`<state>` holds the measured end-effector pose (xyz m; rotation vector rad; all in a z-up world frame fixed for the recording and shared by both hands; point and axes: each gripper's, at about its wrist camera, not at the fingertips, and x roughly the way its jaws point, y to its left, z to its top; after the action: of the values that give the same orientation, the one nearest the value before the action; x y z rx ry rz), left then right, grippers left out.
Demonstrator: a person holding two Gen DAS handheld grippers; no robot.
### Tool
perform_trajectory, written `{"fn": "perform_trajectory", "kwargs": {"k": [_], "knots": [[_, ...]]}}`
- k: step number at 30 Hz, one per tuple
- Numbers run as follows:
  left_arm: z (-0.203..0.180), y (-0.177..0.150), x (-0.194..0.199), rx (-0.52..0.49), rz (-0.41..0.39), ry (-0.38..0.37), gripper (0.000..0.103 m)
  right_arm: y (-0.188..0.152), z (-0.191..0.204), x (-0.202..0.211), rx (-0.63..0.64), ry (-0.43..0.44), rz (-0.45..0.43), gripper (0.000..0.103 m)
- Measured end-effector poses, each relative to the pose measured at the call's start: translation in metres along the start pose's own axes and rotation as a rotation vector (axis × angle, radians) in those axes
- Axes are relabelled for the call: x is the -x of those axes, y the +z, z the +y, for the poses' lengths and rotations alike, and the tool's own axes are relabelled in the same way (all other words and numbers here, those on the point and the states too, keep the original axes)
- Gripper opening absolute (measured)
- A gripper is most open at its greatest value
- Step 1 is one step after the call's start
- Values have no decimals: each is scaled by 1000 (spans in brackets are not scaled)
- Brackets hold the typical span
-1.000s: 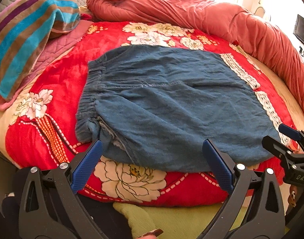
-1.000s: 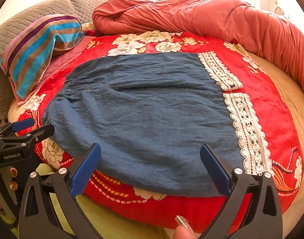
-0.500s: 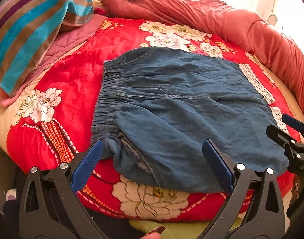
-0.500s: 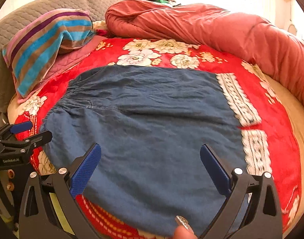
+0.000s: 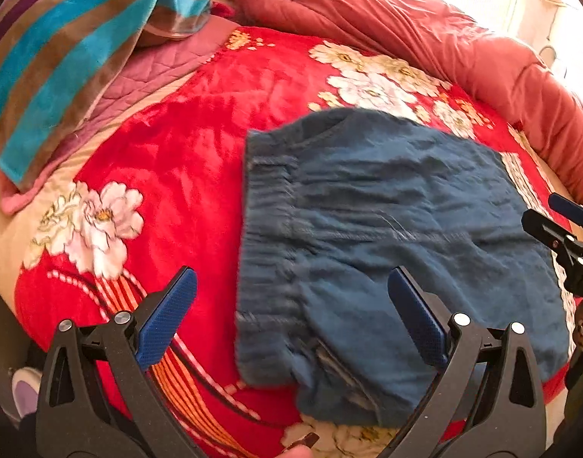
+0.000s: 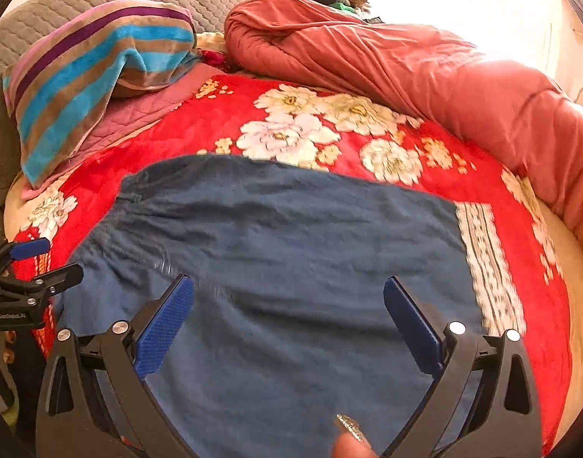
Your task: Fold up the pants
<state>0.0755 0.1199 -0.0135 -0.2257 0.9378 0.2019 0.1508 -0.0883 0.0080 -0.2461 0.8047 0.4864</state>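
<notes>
Both hand-held grippers, left [image 5: 291,316] and right [image 6: 287,315], gaped wide and empty. Blue pants [image 6: 291,252] lay flat on the red blanket [image 5: 184,160], waistband at nine o'clock. No fold looked begun; all folding seemed left.

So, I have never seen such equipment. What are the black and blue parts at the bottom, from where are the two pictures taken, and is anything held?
They are two hand-held grippers, one in each hand of a person; no robot arm is involved. Each carries a camera looking forward along its own blue-padded fingers. One picture comes from the left gripper, the other from the right gripper. Both stand open and hold nothing. On the red flowered blanket lie blue pants, spread flat, with lace trim at the leg ends. A striped pillow and a rolled pink quilt lie behind.
</notes>
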Motion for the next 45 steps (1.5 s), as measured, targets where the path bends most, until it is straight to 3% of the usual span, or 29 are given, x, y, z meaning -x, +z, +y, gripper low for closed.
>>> {"fn": "perform_trajectory", "kwargs": {"k": [9,14,18,26,29,31,32,38,41,42,45], "knots": [[29,42,-24,50,13,-6,94,40,9,-47,85,28,32,99],[36,65,-45,24,20,6,94,59,7,-71,125,36,49,99],[37,77,-65,-20,43,8,94,70,7,-93,179,-5,63,99],[37,92,-96,-27,58,-102,94,87,10,-133,263,3,117,99],[32,98,-107,-35,70,-105,78,94,14,-143,312,10,113,99],[28,98,-112,-60,71,-101,45,99,16,-152,340,27,126,99],[27,98,-113,-65,65,-106,39,101,16,-155,347,28,129,99],[24,89,-93,-109,-33,-92,30,104,23,-176,429,63,179,99],[23,86,-76,-118,-83,-108,28,103,28,-179,460,39,156,97],[23,85,-72,-119,-95,-112,28,102,30,-180,466,49,155,92],[19,82,-65,-131,-121,-113,28,95,39,-180,475,101,165,61]]}}
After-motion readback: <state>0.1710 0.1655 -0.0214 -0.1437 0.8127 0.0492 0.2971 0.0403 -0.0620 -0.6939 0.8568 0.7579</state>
